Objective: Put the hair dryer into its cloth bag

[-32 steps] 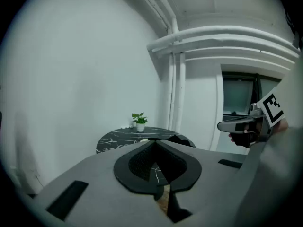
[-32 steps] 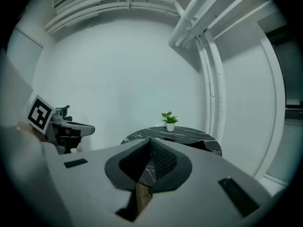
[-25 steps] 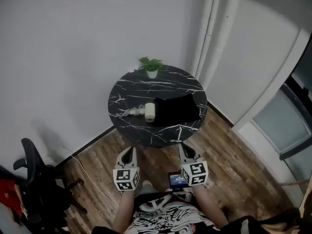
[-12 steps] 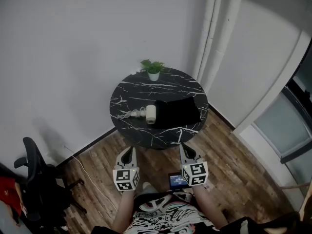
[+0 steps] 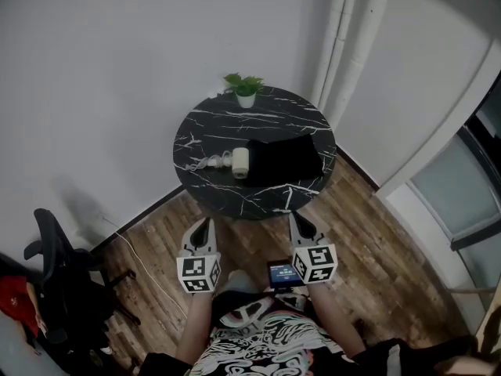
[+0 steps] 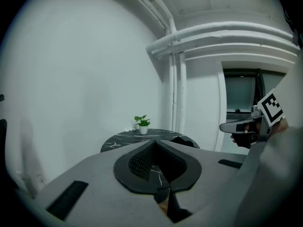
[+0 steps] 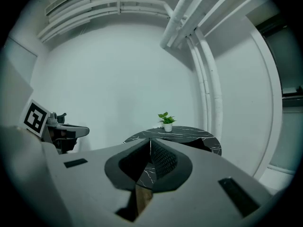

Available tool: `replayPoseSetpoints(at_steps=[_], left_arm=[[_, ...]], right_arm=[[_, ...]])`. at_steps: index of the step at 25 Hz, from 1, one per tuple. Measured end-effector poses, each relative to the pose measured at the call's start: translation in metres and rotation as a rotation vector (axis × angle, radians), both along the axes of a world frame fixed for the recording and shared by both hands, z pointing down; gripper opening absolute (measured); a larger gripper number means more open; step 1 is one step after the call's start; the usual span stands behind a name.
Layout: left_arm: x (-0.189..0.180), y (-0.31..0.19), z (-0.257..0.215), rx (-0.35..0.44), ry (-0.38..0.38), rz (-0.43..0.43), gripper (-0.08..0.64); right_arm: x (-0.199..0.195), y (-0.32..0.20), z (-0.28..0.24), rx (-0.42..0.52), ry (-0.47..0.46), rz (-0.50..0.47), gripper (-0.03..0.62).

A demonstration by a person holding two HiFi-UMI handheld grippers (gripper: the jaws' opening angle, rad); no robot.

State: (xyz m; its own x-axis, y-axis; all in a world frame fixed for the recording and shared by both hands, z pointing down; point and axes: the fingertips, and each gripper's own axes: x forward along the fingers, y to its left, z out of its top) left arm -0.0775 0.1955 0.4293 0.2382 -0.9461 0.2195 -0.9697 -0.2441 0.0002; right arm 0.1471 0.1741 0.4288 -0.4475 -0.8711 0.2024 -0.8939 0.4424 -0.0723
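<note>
Dryer (image 5: 240, 162), cylindrical, lies beside limp bag (image 5: 286, 159) on round marble table (image 5: 258, 124); left tool (image 5: 205, 225), right tool (image 5: 299, 220) clenched.

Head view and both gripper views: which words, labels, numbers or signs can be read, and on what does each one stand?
No text can be read in any view.
Small screen: lit, but its lines are too small to read.
Left marker cube on the left gripper: square pattern only, no letters.
Right marker cube on the right gripper: square pattern only, no letters.
Shirt: blurred print, no readable word.
</note>
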Motion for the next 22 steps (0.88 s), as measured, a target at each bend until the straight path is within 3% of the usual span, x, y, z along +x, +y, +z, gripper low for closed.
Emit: replayPoseSetpoints(at_steps=[11,22], left_arm=[[-0.003,-0.04,0.017,-0.014,0.0,0.019,0.014],[-0.033,-0.189,0.03,-0.041,-0.036,0.109,0.014]], right_arm=[[-0.005,-0.04,0.021,-0.046,0.004,0.014,0.02],[-0.034,-0.164,0.04,-0.126,0.038,0.069,0.02]])
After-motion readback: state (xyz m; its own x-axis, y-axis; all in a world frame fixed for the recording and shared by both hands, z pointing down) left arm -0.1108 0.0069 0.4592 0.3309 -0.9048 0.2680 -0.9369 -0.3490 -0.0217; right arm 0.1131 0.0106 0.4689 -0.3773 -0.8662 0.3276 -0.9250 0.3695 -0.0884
